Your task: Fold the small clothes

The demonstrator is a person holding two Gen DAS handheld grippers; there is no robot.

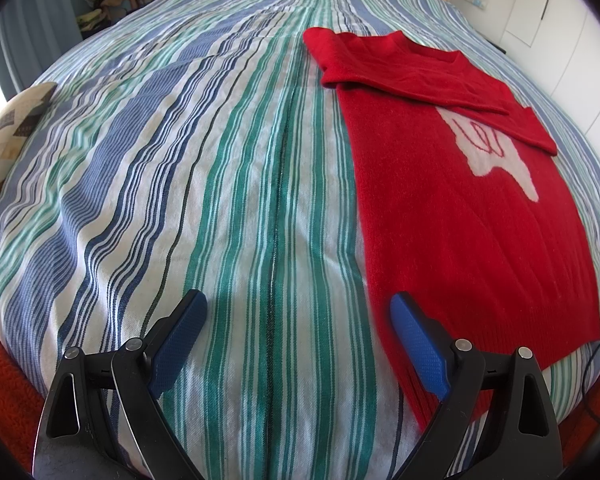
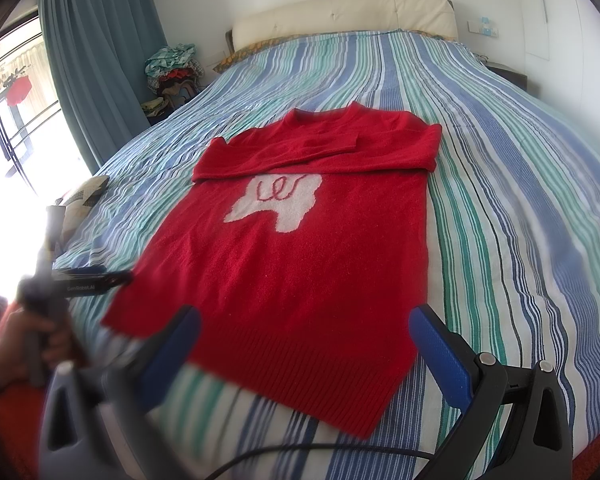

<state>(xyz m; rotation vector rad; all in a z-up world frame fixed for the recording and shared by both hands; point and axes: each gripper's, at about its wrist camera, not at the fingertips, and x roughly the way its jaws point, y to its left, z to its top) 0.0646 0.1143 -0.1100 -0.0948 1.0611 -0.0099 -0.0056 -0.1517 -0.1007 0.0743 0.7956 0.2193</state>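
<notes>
One red sweater (image 2: 300,264) lies flat on the striped bedspread (image 1: 180,200), both sleeves folded across its chest above a white patch. Both the left gripper (image 1: 298,320) and the right gripper (image 2: 304,336) are spread wide at the sweater's hem, holding nothing.

Your left gripper (image 1: 298,316) has glossy black triangular arms with cut-out windows, silver pivot screws on top, and bright blue textured pads (image 1: 418,346) lining the inner faces. Your right gripper (image 2: 305,344) is the same build, and a thin black cable (image 2: 300,450) curves below its fingers.
</notes>
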